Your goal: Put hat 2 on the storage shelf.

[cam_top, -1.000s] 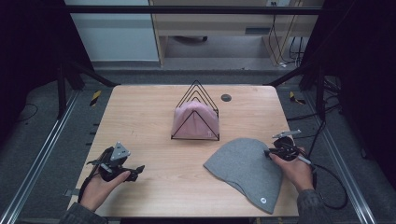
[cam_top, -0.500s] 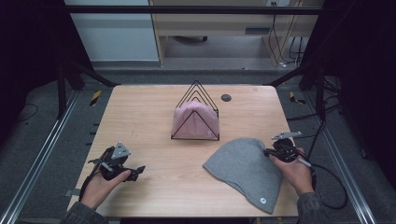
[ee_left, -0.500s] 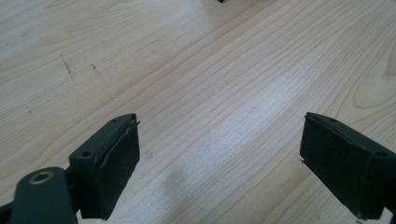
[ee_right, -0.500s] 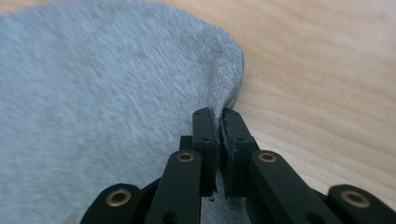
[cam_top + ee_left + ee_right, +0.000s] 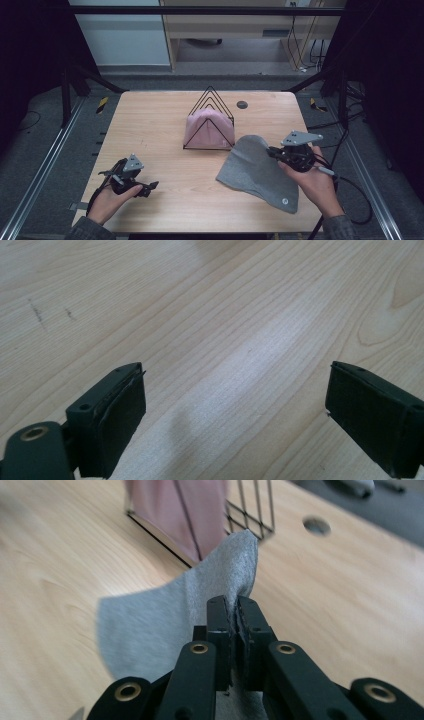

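Lying near the table's (image 5: 165,120) right edge, the soft grey knit cap (image 5: 257,170) has one edge pinched in the right gripper (image 5: 235,611); behind stands a triangular wire rack (image 5: 210,107) holding pink fabric (image 5: 207,127); the left gripper (image 5: 235,405), jaws spread, rests near the front-left corner

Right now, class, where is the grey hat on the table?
In the high view, the grey hat lies on the table's right side, just in front of the wire rack, its edge pinched by the right gripper.
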Motion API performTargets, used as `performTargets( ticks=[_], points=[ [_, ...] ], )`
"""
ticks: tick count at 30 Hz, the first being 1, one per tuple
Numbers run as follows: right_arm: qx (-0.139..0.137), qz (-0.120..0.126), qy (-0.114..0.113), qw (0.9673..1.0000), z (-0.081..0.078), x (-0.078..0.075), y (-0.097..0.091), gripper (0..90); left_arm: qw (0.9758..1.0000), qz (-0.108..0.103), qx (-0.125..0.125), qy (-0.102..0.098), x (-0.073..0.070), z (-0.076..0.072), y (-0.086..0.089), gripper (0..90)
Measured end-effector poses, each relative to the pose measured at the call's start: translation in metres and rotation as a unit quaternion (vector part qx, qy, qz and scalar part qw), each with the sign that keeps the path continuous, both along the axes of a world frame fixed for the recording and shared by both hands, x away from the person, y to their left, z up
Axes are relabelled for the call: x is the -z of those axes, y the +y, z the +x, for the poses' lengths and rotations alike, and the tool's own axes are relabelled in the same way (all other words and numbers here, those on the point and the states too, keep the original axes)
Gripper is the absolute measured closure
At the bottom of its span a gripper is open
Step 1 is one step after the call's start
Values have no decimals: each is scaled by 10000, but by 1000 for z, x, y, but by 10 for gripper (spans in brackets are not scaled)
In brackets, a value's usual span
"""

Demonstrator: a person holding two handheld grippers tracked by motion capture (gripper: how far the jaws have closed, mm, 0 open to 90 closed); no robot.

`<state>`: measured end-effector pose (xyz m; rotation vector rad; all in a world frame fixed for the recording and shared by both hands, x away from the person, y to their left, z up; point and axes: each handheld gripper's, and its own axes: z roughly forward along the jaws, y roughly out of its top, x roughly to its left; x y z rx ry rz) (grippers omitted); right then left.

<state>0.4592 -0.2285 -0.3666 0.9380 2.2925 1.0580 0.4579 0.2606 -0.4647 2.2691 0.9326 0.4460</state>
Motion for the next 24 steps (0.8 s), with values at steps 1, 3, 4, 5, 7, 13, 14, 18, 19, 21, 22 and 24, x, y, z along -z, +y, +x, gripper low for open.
performTargets(
  ticks=[1,3,4,5,7,13,14,18,19,21,22,24],
  points=[
    [0,0,0,10000,0,0,0,863,10000,26,21,7,0,-1,0,89],
    [-161,-42,-103,9998,-4,-12,10,863,10000,24,38,3,-1,-2,-1,89],
    [-244,-51,-148,9996,-6,-17,15,863,10000,23,40,-7,-1,-2,-1,89],
    [-318,-57,-199,9993,-7,-22,20,863,10000,13,36,-18,-2,-2,0,89],
    [-462,-100,-281,9985,-10,-31,30,863,10000,-15,29,-12,-2,-2,0,89],
    [-757,-78,-455,9961,-13,-50,53,863,10000,-32,85,7,-1,-2,-2,89],
    [-818,-77,-483,9954,-13,-53,57,863,10000,-32,89,2,-2,-3,-2,89],
    [-986,-94,-548,9936,-13,-60,72,863,9999,-33,112,-1,-2,-3,-2,92],
    [-1027,-99,-562,9931,-13,-62,76,863,9999,-31,116,-2,-2,-3,-2,92],
    [-1108,-93,-591,9920,-13,-67,84,863,9999,-39,123,-6,-2,-3,-2,92],
    [-1192,-89,-623,9909,-12,-72,90,863,9999,-43,130,-7,-2,-3,-2,93],
    [-1214,-88,-636,9905,-12,-73,92,863,9999,-46,138,-11,-2,-3,-2,93]
  ],
)
